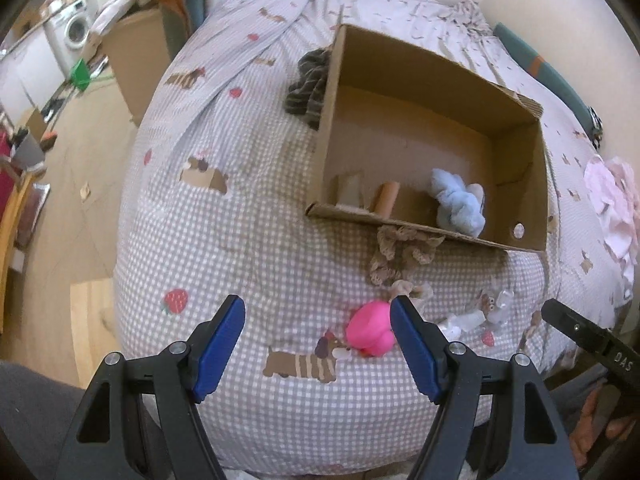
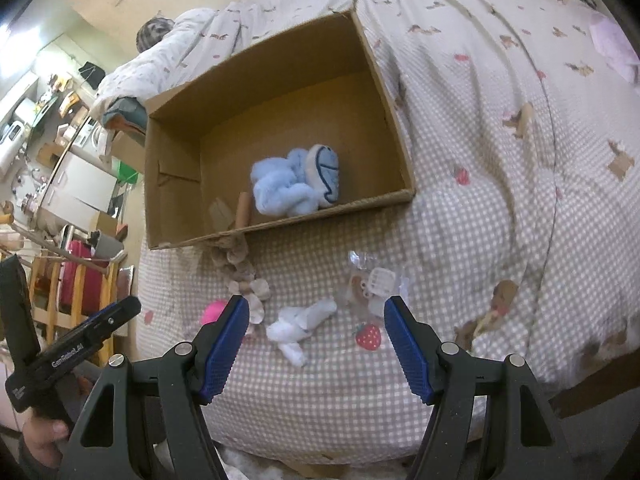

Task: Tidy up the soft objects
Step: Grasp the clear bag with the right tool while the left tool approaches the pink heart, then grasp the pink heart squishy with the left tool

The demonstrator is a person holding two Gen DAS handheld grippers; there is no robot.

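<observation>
An open cardboard box (image 1: 332,92) (image 2: 172,184) lies on the checked bedcover. A light blue plush toy (image 1: 460,202) (image 2: 292,186) lies inside it near the front wall. In front of the box lie a beige crocheted piece (image 1: 400,256) (image 2: 240,268), a pink soft toy (image 1: 370,330) (image 2: 212,312), a white soft piece (image 2: 300,326) and a small wrapped plush (image 1: 490,310) (image 2: 372,286). My left gripper (image 1: 318,344) is open and empty above the bed, its right finger beside the pink toy. My right gripper (image 2: 316,344) is open and empty, just short of the white piece.
A dark striped cloth (image 1: 308,88) lies behind the box's left wall. A pink cloth (image 1: 612,200) lies at the bed's right. The bed's left edge drops to a wooden floor (image 1: 88,184) with furniture and a washing machine (image 1: 74,34).
</observation>
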